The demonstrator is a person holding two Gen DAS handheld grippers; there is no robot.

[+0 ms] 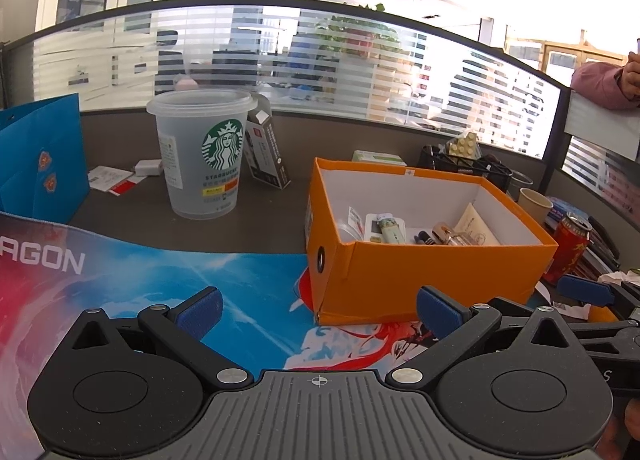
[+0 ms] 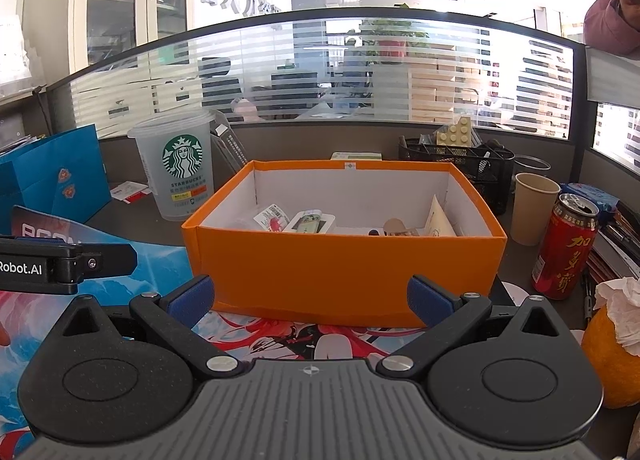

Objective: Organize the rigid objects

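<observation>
Office counter behind frosted glass: both hand-held grippers, left [image 1: 318, 310] and right [image 2: 310, 300], hover released and empty before the orange box [image 2: 344, 260] at mid-counter, where a level, centred approach would best clear its rim.

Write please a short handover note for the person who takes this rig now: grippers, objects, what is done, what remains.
Left gripper: open, empty, over the printed desk mat.
Right gripper: open, empty, facing the orange box.
Done: small items, among them a lighter, already lie in the box.
Left, probably: Starbucks cup, black carton, red can and paper cup stand outside on the desk.
</observation>
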